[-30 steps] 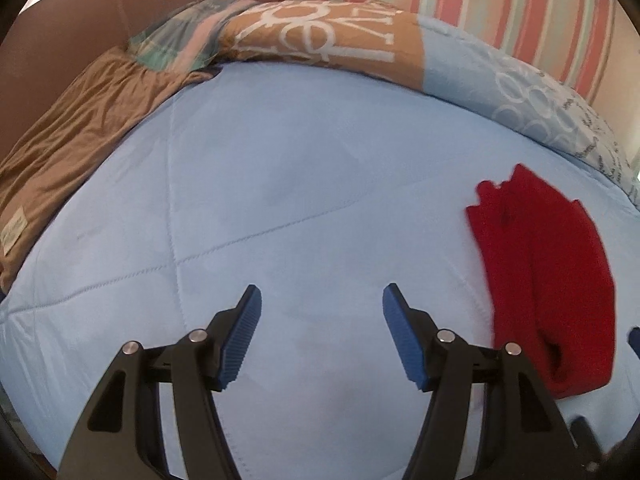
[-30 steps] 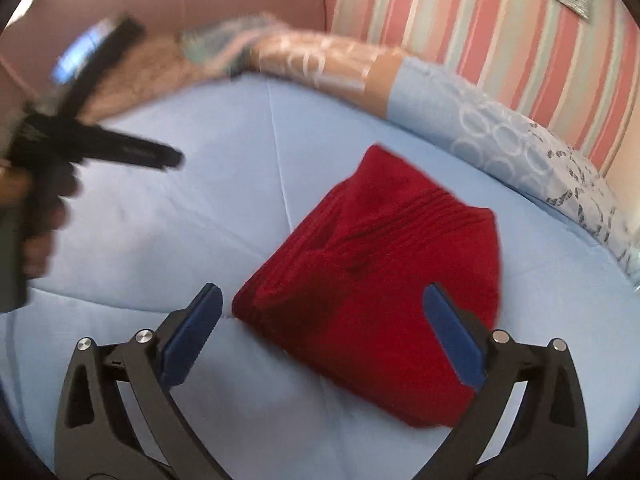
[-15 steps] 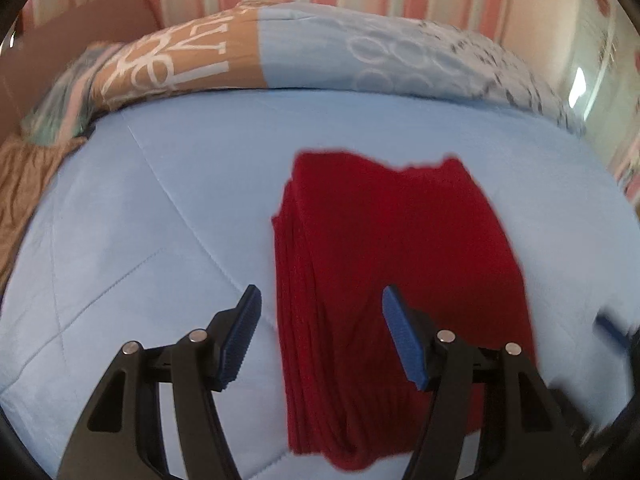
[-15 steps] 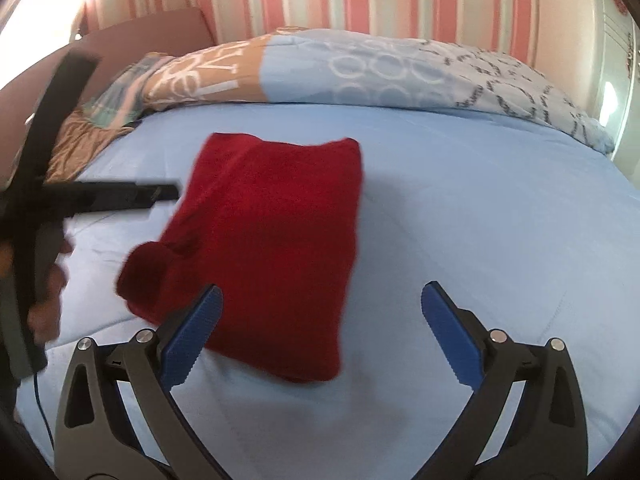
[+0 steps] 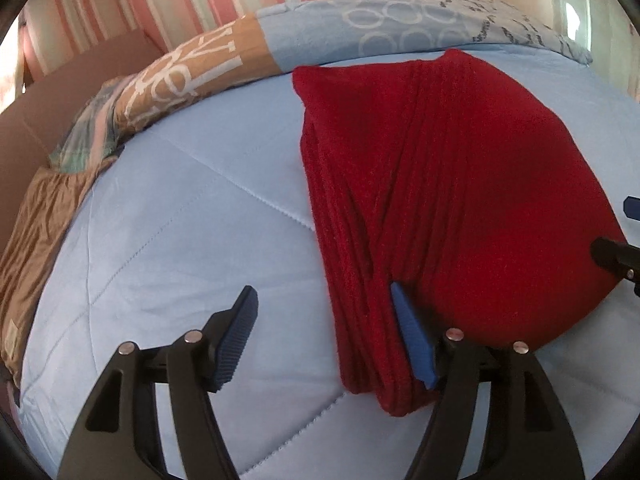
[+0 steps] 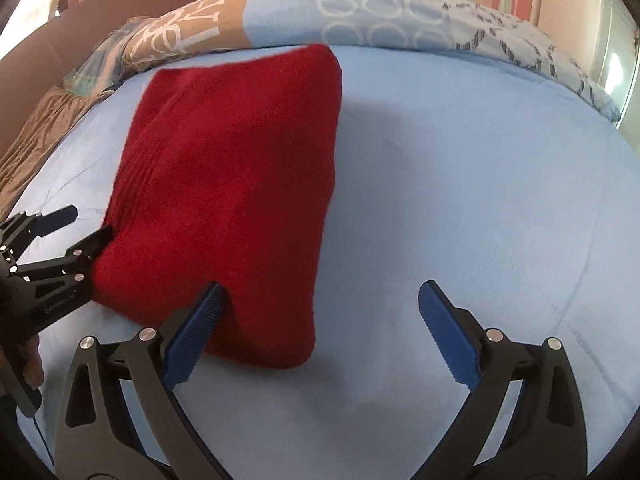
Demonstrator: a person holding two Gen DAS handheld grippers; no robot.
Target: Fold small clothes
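Both tongs wide: left gripper [image 5: 322, 316] straddles the red knit [image 6: 236, 168]'s near-left edge, right gripper [image 6: 320, 316] its near-right corner. Soft, floppy; pinch corners.

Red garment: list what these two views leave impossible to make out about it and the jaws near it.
- Left wrist view: the red garment's right edge is cut off by the frame; the right gripper shows only as tips.
- Left wrist view: the left gripper's right finger is partly buried in a fold, so contact depth is unclear.
- Right wrist view: the garment's type and layer count cannot be told; its far edge is blurred.
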